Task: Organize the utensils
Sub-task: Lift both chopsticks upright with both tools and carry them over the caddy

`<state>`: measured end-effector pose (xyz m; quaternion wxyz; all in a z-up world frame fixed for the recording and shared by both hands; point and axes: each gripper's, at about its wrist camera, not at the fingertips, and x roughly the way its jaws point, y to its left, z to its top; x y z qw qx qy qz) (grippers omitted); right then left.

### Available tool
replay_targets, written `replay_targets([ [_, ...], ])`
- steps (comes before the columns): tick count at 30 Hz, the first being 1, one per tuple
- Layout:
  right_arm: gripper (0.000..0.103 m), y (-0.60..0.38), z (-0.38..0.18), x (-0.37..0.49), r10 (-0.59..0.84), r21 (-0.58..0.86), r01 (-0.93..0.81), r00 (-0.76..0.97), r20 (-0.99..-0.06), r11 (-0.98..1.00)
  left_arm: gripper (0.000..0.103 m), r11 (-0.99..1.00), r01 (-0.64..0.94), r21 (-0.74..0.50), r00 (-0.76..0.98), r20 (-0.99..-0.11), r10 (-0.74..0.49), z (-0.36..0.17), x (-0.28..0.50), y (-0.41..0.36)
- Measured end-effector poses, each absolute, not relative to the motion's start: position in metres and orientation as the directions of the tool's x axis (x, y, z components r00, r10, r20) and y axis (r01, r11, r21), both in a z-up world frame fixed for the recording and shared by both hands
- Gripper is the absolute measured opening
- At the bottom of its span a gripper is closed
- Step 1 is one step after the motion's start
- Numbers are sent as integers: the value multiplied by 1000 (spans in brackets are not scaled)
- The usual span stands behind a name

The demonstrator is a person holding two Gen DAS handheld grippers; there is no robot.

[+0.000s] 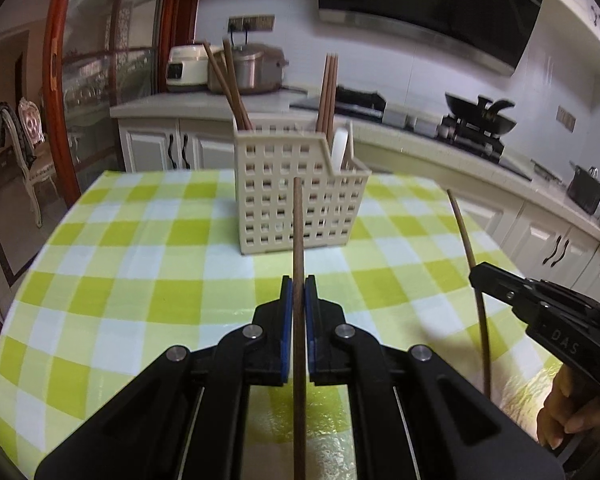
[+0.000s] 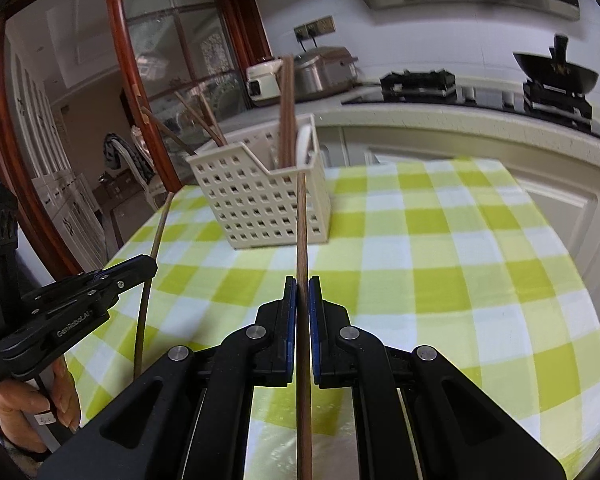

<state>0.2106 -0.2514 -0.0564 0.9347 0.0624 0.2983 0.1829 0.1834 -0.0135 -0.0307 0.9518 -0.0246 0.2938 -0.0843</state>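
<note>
Left wrist view showed the left gripper (image 1: 299, 292) clenched on one chopstick (image 1: 298, 232), the right gripper (image 2: 302, 294) on another chopstick (image 2: 301, 232), both short of the slotted holder (image 1: 288, 196) on the surface (image 1: 140, 248). A tilted tip could probably snag the holder's rim or topple it.

Two hand-held grippers hover side by side above the table, both angled downward toward the cream utensil basket (image 1: 300, 196). The left gripper (image 1: 299, 284) has its blue-padded jaws clamped on a single brown chopstick (image 1: 299, 240) that runs up toward the basket. The right gripper (image 2: 302, 284) grips a second chopstick (image 2: 301, 220) the same way. A bare hand (image 1: 572, 412) wraps the right gripper's handle; another hand (image 2: 32, 404) wraps the left's
</note>
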Motion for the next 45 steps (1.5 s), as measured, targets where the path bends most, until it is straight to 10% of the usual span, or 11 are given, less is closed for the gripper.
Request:
replay_targets([
  [45, 6, -206, 5, 158, 404, 73, -407, 836, -372, 910, 6, 987, 157, -40, 938, -306, -161, 31, 106, 1],
])
